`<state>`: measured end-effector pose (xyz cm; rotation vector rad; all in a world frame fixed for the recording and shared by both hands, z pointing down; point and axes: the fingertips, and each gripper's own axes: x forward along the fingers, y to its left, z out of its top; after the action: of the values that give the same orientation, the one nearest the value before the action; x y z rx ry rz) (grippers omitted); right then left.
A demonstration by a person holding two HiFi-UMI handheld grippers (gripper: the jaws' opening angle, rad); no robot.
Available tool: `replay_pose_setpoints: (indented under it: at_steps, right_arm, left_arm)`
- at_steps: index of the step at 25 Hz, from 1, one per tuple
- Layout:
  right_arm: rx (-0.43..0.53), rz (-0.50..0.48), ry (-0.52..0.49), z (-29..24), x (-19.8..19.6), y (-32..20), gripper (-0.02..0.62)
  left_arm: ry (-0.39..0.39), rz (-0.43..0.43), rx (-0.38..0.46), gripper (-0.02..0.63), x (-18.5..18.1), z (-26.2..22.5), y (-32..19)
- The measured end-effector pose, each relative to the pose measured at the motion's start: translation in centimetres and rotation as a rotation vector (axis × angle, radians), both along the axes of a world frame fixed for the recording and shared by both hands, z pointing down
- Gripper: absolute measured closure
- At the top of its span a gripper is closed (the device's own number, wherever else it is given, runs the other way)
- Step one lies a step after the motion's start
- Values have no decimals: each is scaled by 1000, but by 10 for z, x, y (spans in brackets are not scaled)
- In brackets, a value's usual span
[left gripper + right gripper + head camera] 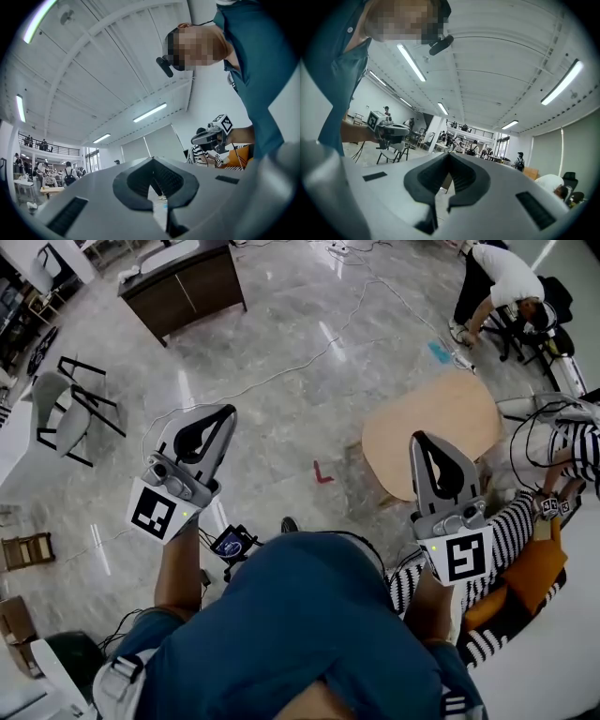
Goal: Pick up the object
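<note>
Both grippers are held out level over a marble floor, and neither has anything between its jaws. In the head view my left gripper is shut, its marker cube near my hand. On the other side my right gripper is also shut, just in front of a round wooden table. The left gripper view shows its own jaws closed tip to tip, with the right gripper beyond them. The right gripper view shows closed jaws and the left gripper. I cannot pick out which object is meant.
A dark cabinet stands at the back left and folding chairs at the left. Cables run over the floor past a red mark. One person bends over at the back right; another in stripes sits by an orange cushion.
</note>
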<state>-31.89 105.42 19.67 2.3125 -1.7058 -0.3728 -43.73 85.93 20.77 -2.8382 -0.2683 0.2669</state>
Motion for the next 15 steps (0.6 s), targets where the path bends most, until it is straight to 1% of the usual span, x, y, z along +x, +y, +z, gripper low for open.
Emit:
replay_pose_setpoints:
  at_steps: [5,8,10,13,15]
  right_arm:
    - [-24,1,-34,7,14,-31,581]
    - [-19,-26,13,6,30,-47,581]
    - [-29,-33,5,10,47,-56,581]
    - [-25,-45,-43,18,79,-72,581]
    - [-20,-70,-41,20,105,-81,581]
  left_arm:
    - [-5,4,-10,603,15,5,-26]
    - [-13,0,-17,603,32,10,-39]
    - [-19,-6,-17,603,46,12,-47]
    - [-23,-28,-17,603,74,14,-60]
    - [-25,-45,-26,603,98,15,-65]
